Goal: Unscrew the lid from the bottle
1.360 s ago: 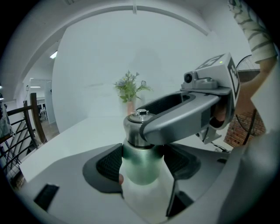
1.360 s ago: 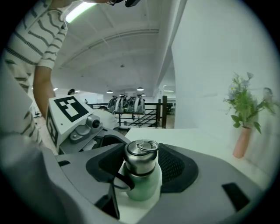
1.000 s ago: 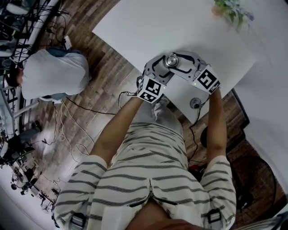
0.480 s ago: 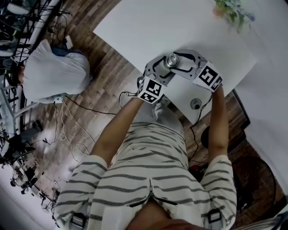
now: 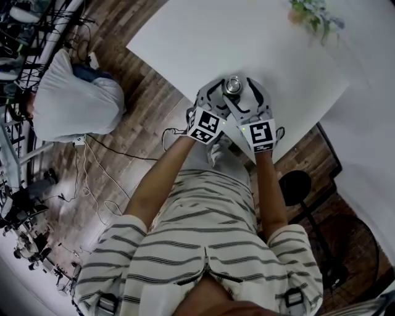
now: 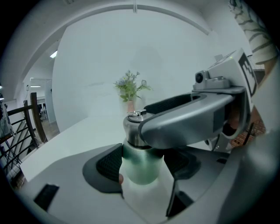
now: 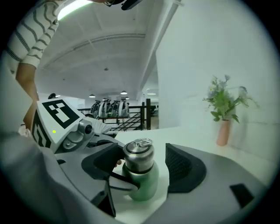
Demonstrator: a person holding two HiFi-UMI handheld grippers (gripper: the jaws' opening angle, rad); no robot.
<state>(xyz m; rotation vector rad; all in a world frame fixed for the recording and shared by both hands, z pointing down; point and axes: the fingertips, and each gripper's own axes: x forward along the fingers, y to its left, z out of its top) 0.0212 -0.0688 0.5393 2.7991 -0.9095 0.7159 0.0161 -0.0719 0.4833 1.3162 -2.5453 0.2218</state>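
Observation:
A green bottle (image 7: 146, 186) with a steel lid (image 7: 139, 158) stands upright on the white table (image 5: 203, 43). In the head view only its lid (image 5: 233, 85) shows, between both grippers. My left gripper (image 6: 142, 168) is shut on the green body (image 6: 141, 164), one pad on each side. My right gripper (image 7: 142, 164) straddles the lid at a higher level and its jaws are opening. Its left pad sits close against the lid; a clear gap separates its right pad (image 7: 179, 168) from it. The right gripper's jaw (image 6: 188, 118) crosses above the bottle in the left gripper view.
A pink vase with a plant (image 5: 315, 15) stands at the table's far corner. A person in white (image 5: 71, 102) crouches on the wooden floor at left among cables. A black stool (image 5: 295, 185) stands near the table's front right edge.
My right gripper has swung from the bottle's right side round to the near side, and its jaws have widened round the lid. The left gripper and the bottle have stayed put.

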